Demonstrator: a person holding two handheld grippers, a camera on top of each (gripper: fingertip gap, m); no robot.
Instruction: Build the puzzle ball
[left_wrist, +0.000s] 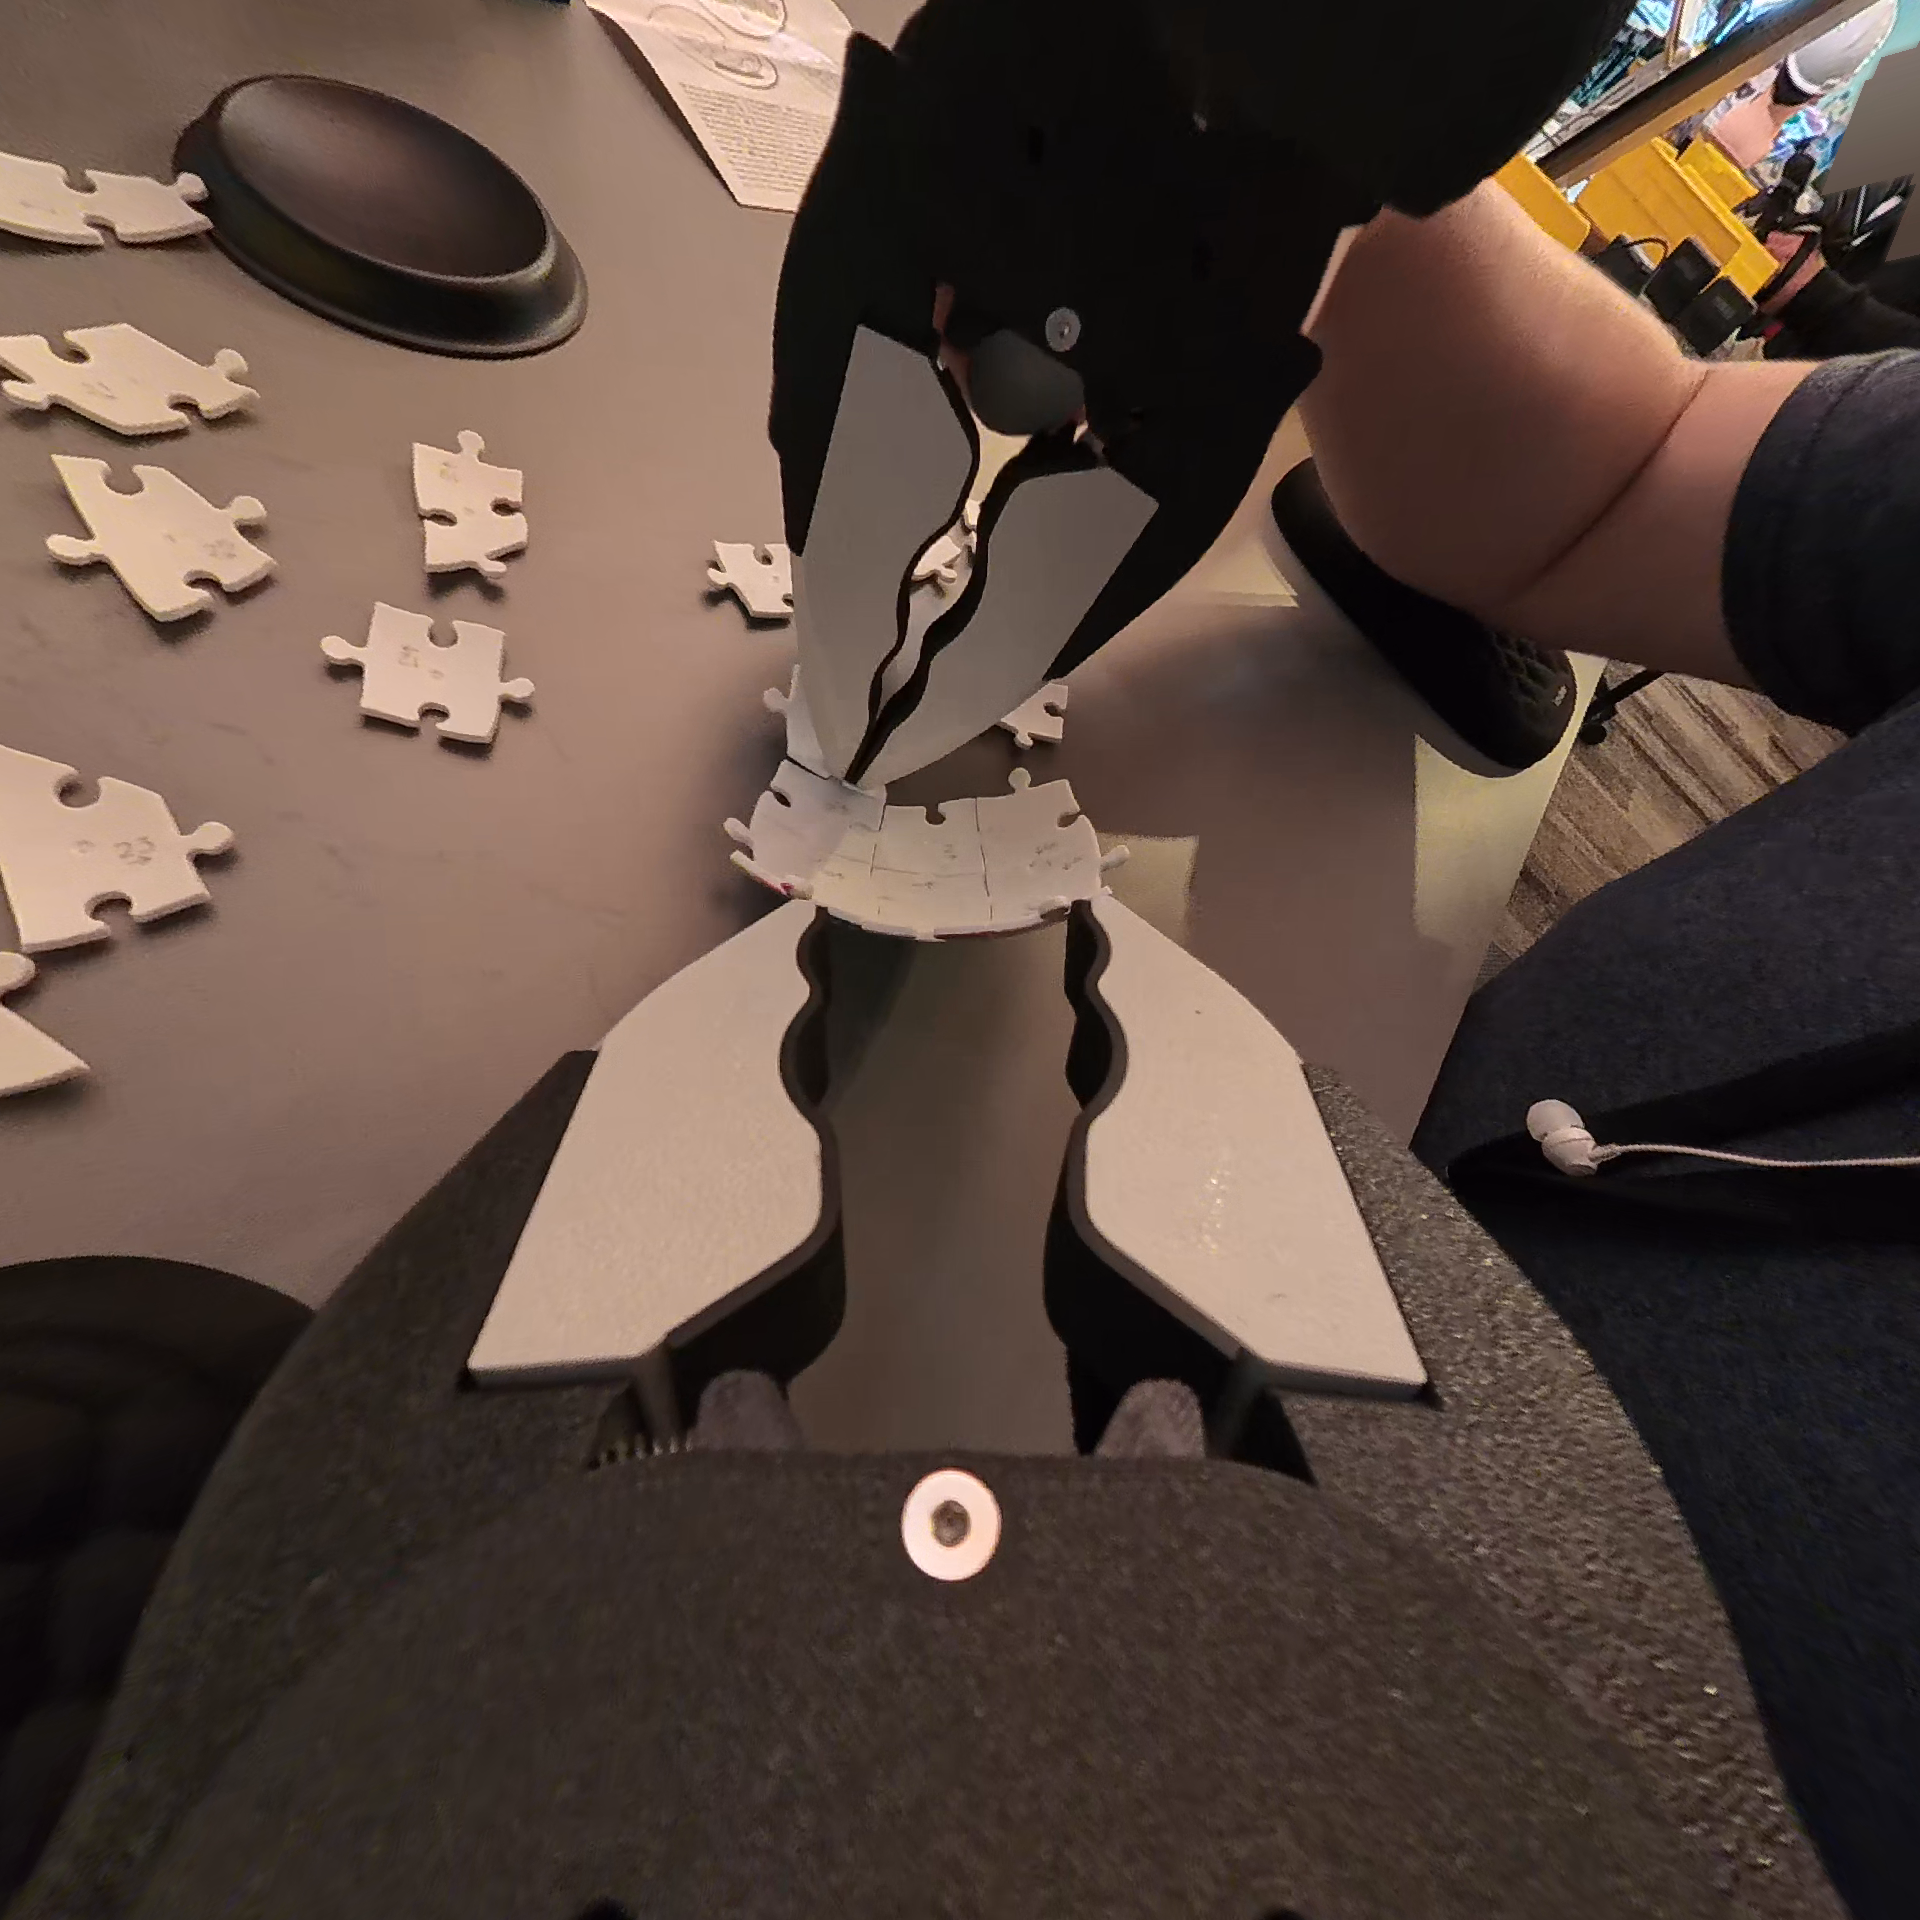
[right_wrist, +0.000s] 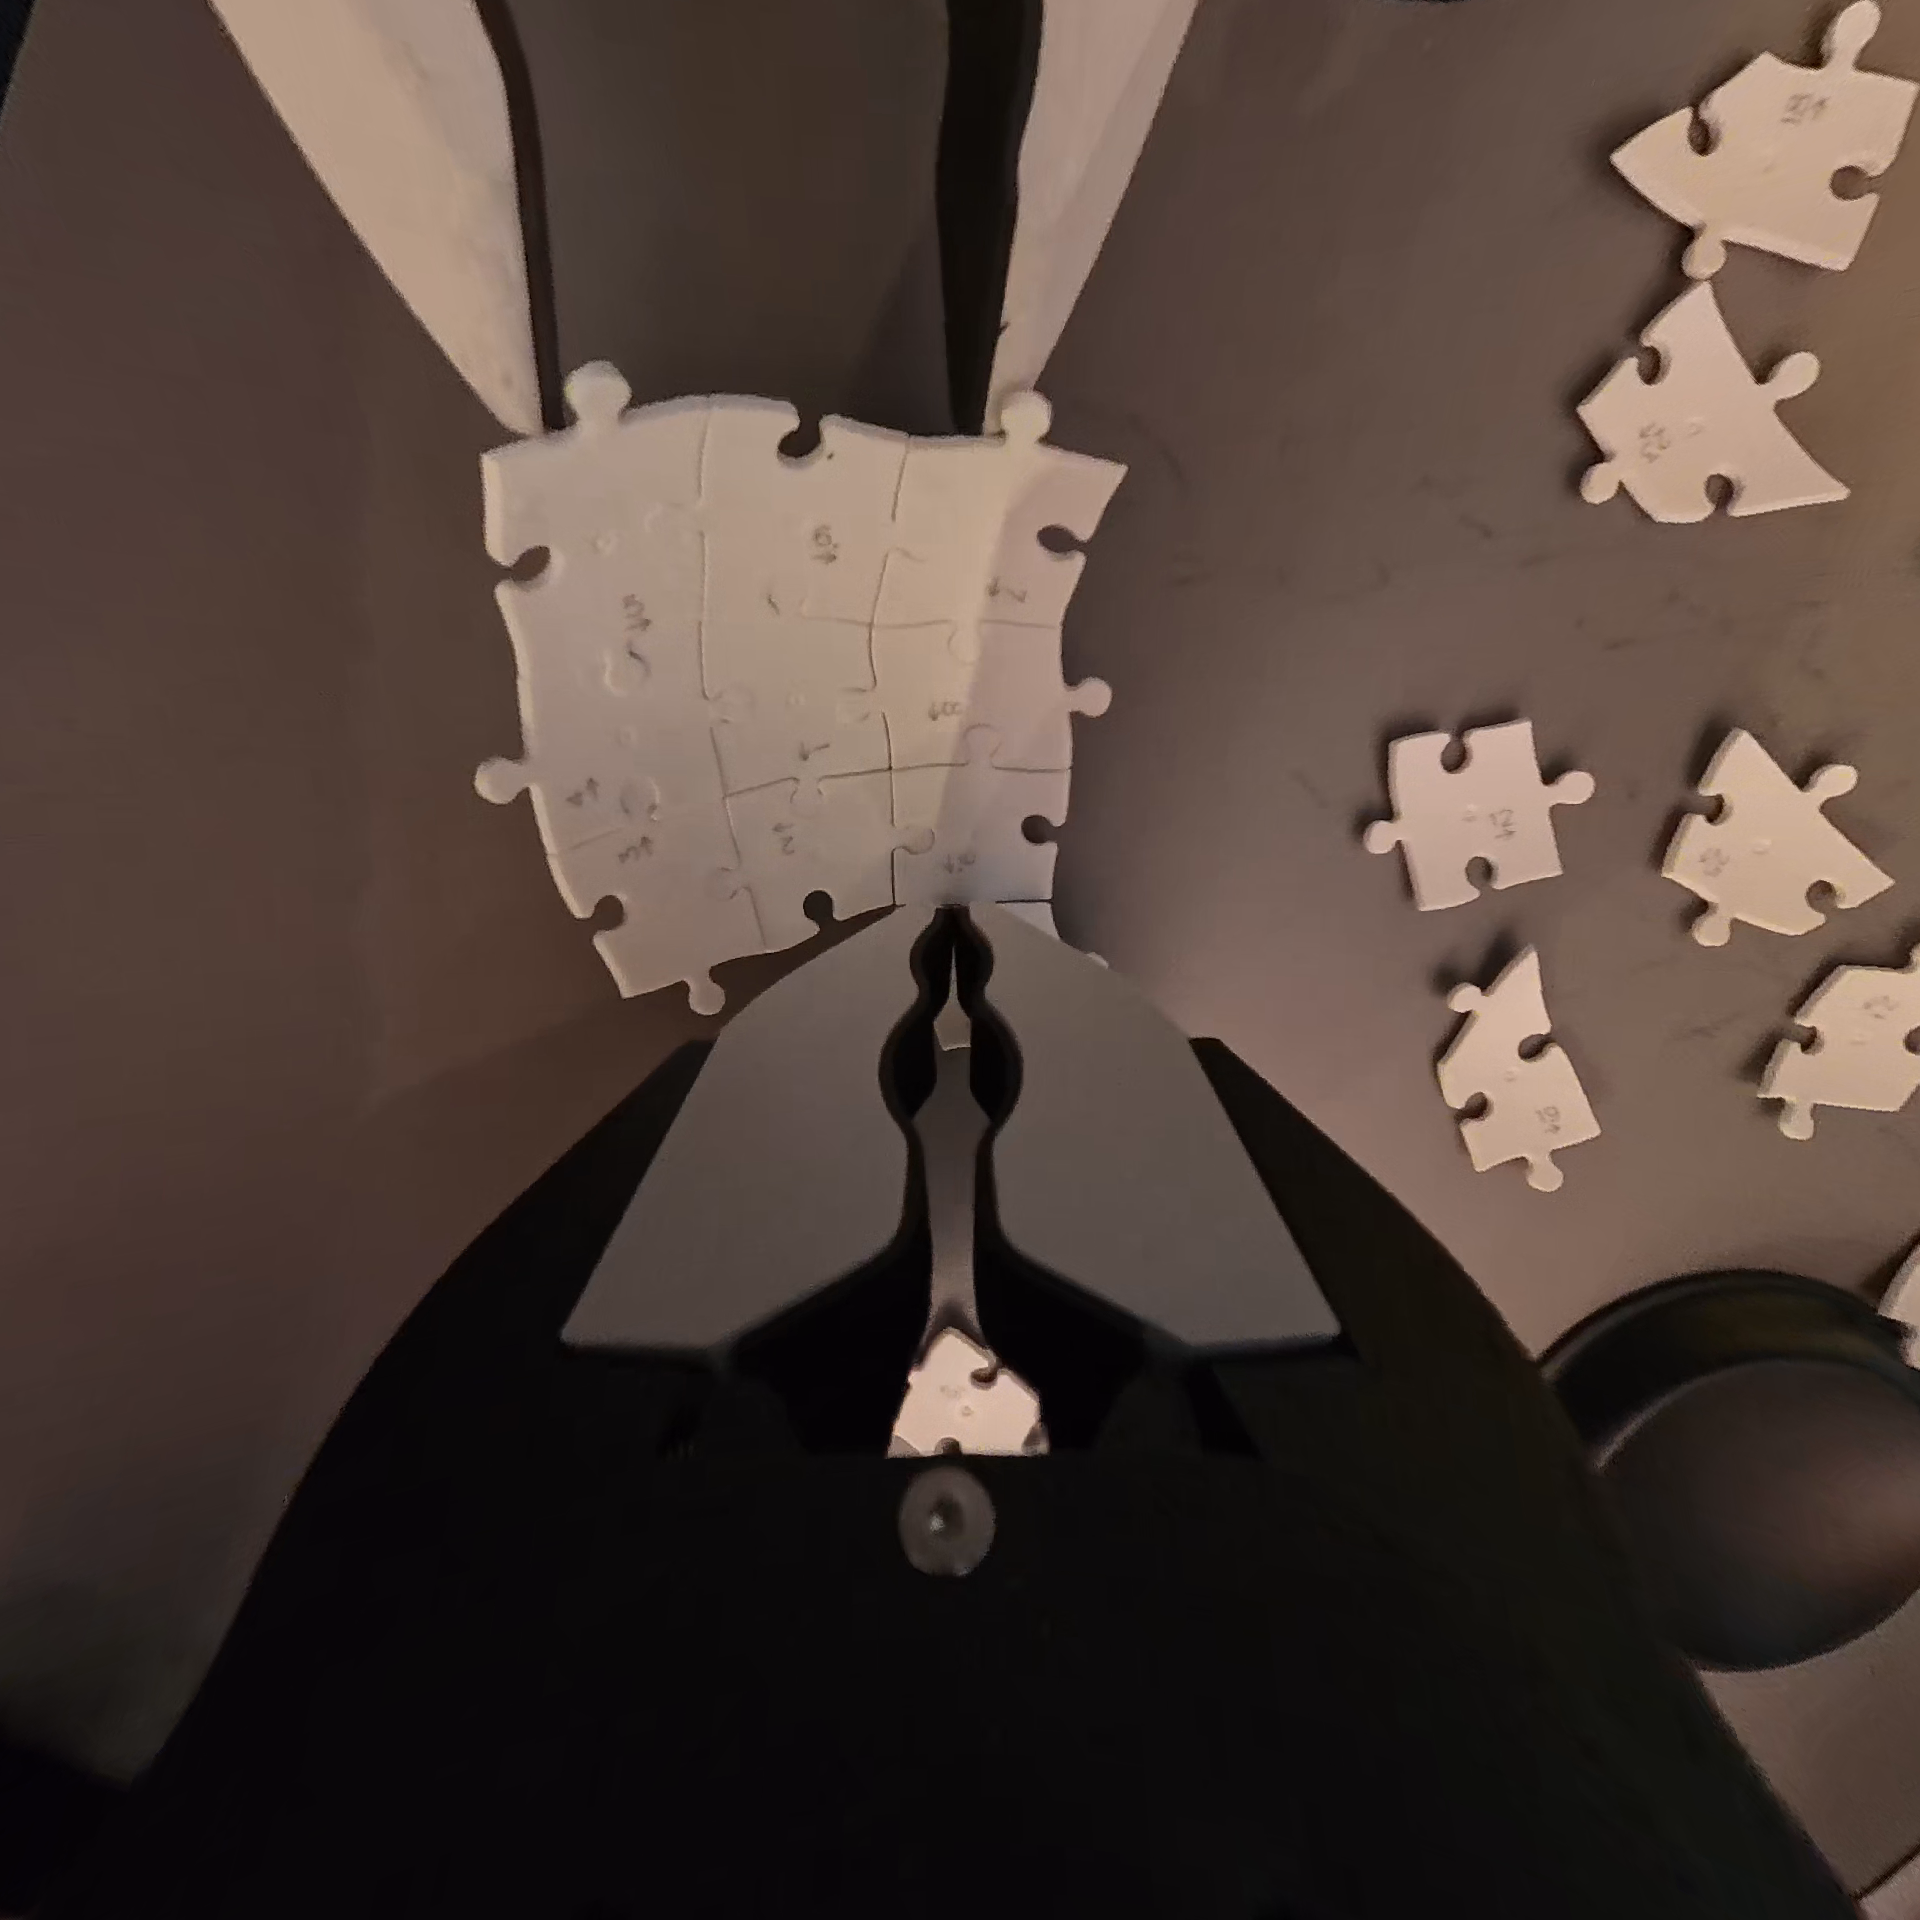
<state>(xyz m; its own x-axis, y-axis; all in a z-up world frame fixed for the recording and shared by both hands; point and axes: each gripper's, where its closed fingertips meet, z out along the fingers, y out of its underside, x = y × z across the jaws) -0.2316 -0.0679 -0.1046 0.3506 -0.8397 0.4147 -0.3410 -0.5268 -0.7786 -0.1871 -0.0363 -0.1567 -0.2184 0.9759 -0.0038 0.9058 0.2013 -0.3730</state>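
A curved white panel of joined puzzle pieces (left_wrist: 935, 862) hangs above the grey table (left_wrist: 312, 1091). My left gripper (left_wrist: 945, 920) has its fingers wide apart, and the tips press on the two sides of the panel's near edge. My right gripper (left_wrist: 847, 774) comes down from the far side, shut on the rim of the panel's far-left piece. In the right wrist view the panel (right_wrist: 790, 675) fills the middle. My right gripper (right_wrist: 951, 914) pinches its near edge, and the left gripper's fingers (right_wrist: 499, 343) meet its far edge.
Several loose white pieces lie on the table (left_wrist: 426, 670), (right_wrist: 1475, 821), one under my right gripper (right_wrist: 966, 1403). A black round stand (left_wrist: 384, 218), (right_wrist: 1745, 1455) and a paper sheet (left_wrist: 748, 94) sit farther off. A person's arm (left_wrist: 1507, 468) is at the right, near the table edge. Left tips to right tips: about 8 cm.
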